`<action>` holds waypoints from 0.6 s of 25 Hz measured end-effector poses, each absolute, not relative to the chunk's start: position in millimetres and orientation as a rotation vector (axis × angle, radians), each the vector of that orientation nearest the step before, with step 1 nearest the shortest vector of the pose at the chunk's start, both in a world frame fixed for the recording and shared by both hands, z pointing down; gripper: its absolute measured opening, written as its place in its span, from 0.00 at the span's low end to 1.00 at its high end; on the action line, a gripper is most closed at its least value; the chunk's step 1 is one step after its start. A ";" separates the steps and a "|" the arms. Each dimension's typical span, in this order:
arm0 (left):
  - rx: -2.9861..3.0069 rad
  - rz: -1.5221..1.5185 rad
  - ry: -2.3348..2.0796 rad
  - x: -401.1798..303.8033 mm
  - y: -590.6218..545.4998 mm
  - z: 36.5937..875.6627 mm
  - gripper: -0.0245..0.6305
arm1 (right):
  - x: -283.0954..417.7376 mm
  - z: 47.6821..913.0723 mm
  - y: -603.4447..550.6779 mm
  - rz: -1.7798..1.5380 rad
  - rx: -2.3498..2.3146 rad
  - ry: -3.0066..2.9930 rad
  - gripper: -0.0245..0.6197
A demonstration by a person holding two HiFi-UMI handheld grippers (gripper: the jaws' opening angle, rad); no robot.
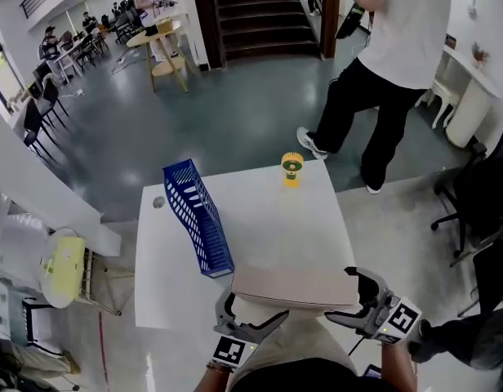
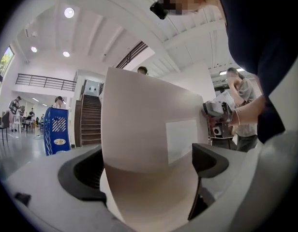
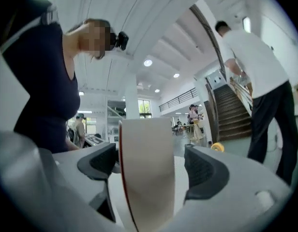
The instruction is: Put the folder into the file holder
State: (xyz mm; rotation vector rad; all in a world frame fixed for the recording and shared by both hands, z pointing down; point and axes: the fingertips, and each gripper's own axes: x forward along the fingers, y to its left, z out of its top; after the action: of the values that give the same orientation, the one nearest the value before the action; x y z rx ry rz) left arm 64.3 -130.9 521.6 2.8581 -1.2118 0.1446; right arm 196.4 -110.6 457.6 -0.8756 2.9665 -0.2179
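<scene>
Two hand-held grippers flank a pale beige folder point(image 1: 288, 287) at the near edge of a white table point(image 1: 268, 219). The folder lies roughly flat and crosswise, its near long edge hanging just past the table's near edge. The left gripper point(image 1: 255, 307) meets the folder's near left corner with its jaws spread wide. In the left gripper view the folder's broad face, bearing a blank white label, bows across the whole gap and touches the jaw on the right side of that view. The right gripper point(image 1: 340, 296) sits at the folder's near right corner, its jaws also held apart. In the right gripper view the folder, edged in red, stands between the jaws with a gap on either side, so neither tool pinches it.

Farther in, on the table's left part, a blue mesh file holder point(image 1: 198, 211) stands upright, well apart from the folder. A yellow cup point(image 1: 292, 170) stands at the table's far edge. Beyond the table a person in a white shirt and black trousers point(image 1: 398, 47) stands on the grey floor, near a dark staircase point(image 1: 260, 11).
</scene>
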 end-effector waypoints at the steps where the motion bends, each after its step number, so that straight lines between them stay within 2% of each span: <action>1: 2.862 0.150 -1.208 63.0 -126.4 523.1 0.89 | 191.5 458.6 -107.1 -0.188 -0.887 3.011 0.72; 13: 2.860 0.149 -1.234 56.6 -107.1 531.0 0.89 | 155.1 440.2 -84.3 0.028 -0.617 3.296 0.72; 14: 2.849 0.150 -1.240 56.7 -107.6 532.9 0.89 | 152.4 441.9 -85.5 0.036 -0.612 3.309 0.71; 15: 2.836 0.150 -1.249 56.9 -108.1 534.5 0.89 | 150.4 443.6 -86.2 0.039 -0.606 3.321 0.64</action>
State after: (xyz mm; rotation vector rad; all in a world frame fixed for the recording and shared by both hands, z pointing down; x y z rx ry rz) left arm 56.9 -108.1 534.5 2.8357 -1.2489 0.1498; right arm 150.4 -86.2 443.6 -0.6063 3.3211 0.0389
